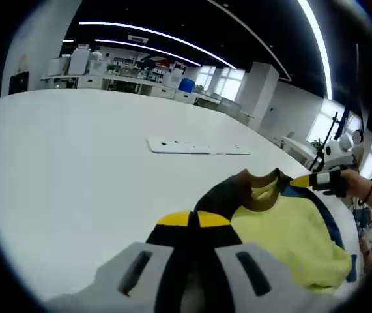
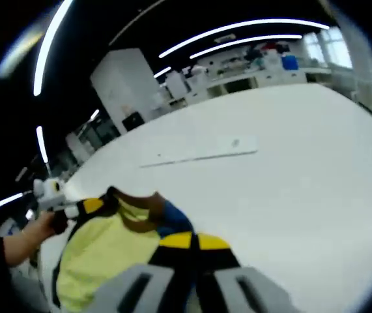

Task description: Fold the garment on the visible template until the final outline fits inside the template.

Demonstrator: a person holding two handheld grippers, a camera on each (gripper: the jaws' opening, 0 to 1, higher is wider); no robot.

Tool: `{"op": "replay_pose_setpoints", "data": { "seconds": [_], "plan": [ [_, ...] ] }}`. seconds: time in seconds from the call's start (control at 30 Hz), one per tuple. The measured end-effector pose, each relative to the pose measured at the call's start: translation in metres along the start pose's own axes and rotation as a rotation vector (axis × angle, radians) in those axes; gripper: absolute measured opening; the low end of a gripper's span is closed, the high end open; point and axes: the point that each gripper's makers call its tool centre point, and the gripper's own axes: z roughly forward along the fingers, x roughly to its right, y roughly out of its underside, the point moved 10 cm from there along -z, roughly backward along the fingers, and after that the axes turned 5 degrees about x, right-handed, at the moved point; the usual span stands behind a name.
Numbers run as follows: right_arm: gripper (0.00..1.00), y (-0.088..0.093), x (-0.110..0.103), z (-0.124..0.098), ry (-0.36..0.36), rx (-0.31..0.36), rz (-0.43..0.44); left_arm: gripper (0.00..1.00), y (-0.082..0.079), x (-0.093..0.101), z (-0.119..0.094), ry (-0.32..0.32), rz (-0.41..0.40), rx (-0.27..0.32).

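Yellow garment (image 1: 283, 235) (both tongs clamped)

Both grippers (image 1: 193, 220) (image 2: 194, 242), jaws apparently closed, level.

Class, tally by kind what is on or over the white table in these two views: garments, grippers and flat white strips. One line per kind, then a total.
Garments: 1, the yellow garment
Grippers: 2, left gripper and right gripper
Flat white strips: 1, the white strip
Total: 4

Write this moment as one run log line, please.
left gripper: shut on garment | right gripper: shut on garment | garment: lifted above table | fold: unfinished
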Motion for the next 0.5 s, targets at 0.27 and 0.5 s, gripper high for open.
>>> {"op": "replay_pose_setpoints", "data": {
  "seconds": [0.27,0.5],
  "plan": [
    [0.12,-0.001,0.001,0.002,0.058,0.005,-0.054,0.07,-0.007,-0.004,0.001,-0.041,0.115,-0.016],
    [0.43,-0.009,-0.010,-0.016,0.040,0.028,-0.091,0.20,-0.018,-0.001,-0.016,-0.063,0.190,-0.015]
  ]
}}
